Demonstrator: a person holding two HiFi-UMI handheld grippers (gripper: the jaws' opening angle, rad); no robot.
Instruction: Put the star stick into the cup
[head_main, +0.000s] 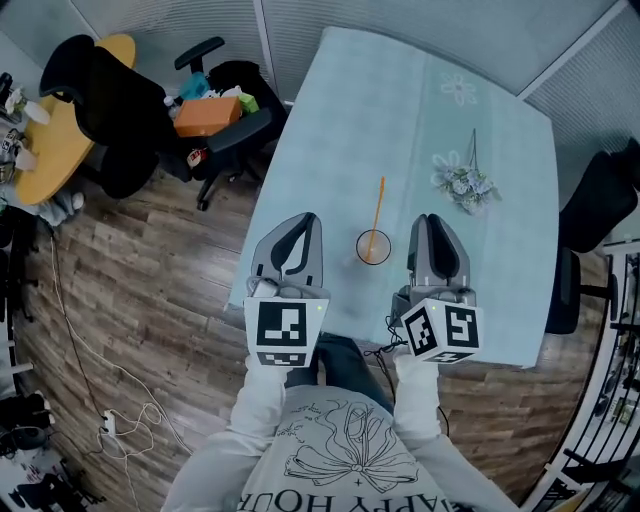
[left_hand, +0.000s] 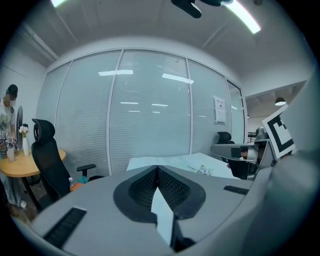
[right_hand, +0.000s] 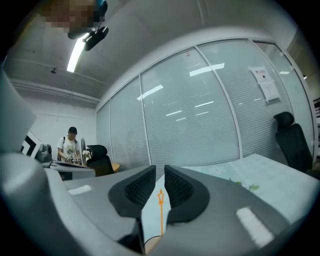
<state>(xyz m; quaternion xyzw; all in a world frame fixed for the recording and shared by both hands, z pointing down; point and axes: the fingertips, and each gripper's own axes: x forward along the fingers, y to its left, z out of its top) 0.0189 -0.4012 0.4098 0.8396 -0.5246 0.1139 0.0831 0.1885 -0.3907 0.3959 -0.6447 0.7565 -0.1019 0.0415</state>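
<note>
Near the lower middle of the head view, on the pale blue cloth-covered tabletop (head_main: 340, 130), a small round cup (head_main: 358, 248) holds the thin orange star stick (head_main: 379, 205), whose free end points toward the top of the frame. The left gripper (head_main: 308, 222) sits just left of the cup, its jaws pressed together on nothing. The right gripper (head_main: 430, 222) sits just right of it, jaws slightly spread; in the right gripper view the stick's star shows through the gap, clear of both. A sprig of pale artificial flowers (head_main: 462, 182) lies to the cup's upper right.
</note>
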